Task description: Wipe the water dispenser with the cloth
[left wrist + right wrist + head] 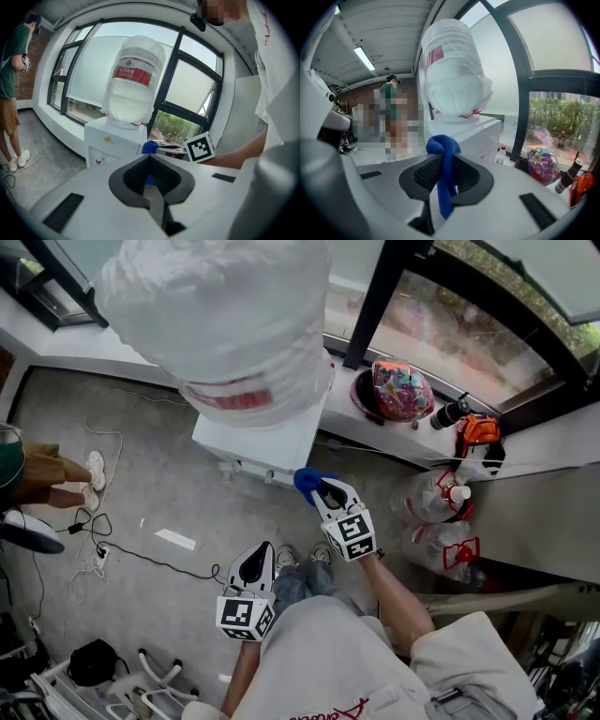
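Right gripper (443, 169): jaws clenched on the cloth.
Cloth (442, 154): blue and twisted; a wad bulges past the jaw tips, and a tail hangs down between the jaws.
Left gripper (150, 174): jaws closed together, nothing between them.
Water dispenser (115, 140): white cabinet, ahead of both sets of jaws, just beyond the cloth; contact cannot be told.
Bottle (133, 79): inverted on the dispenser, translucent, red label.

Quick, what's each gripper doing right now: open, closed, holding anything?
Left gripper: shut, nothing between its jaws.
Right gripper: shut on the blue cloth.
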Demonstrator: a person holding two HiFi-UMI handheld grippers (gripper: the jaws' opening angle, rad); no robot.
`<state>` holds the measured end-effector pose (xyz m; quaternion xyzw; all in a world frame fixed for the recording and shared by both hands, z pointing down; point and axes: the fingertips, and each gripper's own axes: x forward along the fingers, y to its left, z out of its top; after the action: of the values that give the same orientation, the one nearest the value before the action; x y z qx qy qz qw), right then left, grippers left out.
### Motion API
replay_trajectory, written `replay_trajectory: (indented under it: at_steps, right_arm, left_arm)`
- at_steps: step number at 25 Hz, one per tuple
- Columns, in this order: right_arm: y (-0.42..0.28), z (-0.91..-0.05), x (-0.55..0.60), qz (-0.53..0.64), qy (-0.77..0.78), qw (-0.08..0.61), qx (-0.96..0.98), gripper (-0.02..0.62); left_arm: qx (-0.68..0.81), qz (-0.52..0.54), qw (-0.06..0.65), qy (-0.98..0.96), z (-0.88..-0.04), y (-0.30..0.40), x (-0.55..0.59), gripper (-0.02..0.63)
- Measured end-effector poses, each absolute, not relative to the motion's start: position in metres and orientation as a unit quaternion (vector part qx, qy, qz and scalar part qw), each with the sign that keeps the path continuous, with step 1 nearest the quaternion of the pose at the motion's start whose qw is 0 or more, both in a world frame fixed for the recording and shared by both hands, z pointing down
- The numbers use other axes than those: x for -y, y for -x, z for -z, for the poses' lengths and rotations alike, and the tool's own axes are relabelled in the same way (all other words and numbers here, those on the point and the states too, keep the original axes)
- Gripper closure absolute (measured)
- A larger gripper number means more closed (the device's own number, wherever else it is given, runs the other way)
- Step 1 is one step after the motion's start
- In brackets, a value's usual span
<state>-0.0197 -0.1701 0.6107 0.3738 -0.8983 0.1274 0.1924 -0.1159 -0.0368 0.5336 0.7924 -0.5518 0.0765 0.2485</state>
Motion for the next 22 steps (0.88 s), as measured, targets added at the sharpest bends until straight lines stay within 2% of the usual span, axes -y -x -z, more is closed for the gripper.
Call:
replay_trajectory:
  at_steps: [22]
  right_arm:
    - [0.003,-0.616,0.265,-0.116,-0.388,0.196,0.893,0.520]
  left_arm:
    - [0.565,-0.082,0.263,-0.778,-0.542,0.122,0.060,0.594]
